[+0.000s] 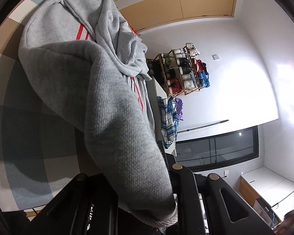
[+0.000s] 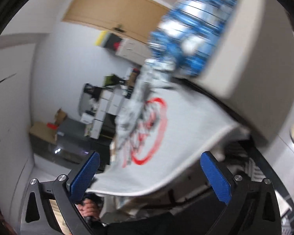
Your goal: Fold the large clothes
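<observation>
Step, by judgement: lifting grey sweatshirt (image 1: 100, 90) to spread before first fold. Next move calls for free claw to catch loose hem.

Left gripper (image 1: 166, 211): pinching ribbed cuff of sweatshirt sleeve; garment hangs ahead of claw, red stripes showing.

Right gripper (image 2: 150, 176): spread wide, blue pads (image 2: 84, 176) holding nothing; sweatshirt hem between and just beyond fingers, contact unclear through blur. Blue plaid shirt (image 2: 190, 31) further ahead.

Your left gripper (image 1: 147, 205) is clamped on grey sweatshirt (image 1: 111, 101) fabric that drapes over its black fingers, while your right gripper (image 2: 151, 178) has its blue pads (image 2: 84, 176) spread wide apart, gripping nothing.
</observation>
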`<action>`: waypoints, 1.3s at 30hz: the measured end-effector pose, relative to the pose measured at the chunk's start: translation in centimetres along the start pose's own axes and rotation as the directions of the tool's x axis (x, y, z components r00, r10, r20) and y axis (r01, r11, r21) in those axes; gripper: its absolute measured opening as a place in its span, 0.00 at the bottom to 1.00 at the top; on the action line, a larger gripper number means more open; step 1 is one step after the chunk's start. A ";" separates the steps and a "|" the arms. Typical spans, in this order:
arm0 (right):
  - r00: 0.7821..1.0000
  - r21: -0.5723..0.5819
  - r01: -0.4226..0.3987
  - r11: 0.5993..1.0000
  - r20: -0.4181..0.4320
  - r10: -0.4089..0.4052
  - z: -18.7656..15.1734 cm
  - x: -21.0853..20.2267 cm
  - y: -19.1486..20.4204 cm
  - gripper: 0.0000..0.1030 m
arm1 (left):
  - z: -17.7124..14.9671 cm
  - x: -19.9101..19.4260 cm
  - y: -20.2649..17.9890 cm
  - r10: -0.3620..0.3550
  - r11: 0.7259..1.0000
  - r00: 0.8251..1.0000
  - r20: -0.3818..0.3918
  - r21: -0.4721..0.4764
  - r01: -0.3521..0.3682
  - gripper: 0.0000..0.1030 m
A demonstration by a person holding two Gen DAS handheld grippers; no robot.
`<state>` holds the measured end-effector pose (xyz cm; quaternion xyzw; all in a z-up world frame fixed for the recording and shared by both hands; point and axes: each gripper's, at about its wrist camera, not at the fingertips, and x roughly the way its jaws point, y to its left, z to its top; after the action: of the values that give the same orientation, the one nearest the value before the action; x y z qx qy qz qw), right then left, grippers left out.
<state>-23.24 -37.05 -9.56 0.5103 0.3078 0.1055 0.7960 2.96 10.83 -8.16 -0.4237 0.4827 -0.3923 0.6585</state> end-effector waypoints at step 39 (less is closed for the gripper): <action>0.964 -0.274 0.255 0.927 0.005 -0.264 2.0 7.8 -0.4 0.82 | -0.8 2.8 -0.7 0.088 0.996 0.995 -0.040 0.007 -0.088 0.11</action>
<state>-16.00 -34.95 -12.31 0.3492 0.3681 0.0487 0.8603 2.76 7.81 -8.50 -0.3923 0.5129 -0.3727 0.6664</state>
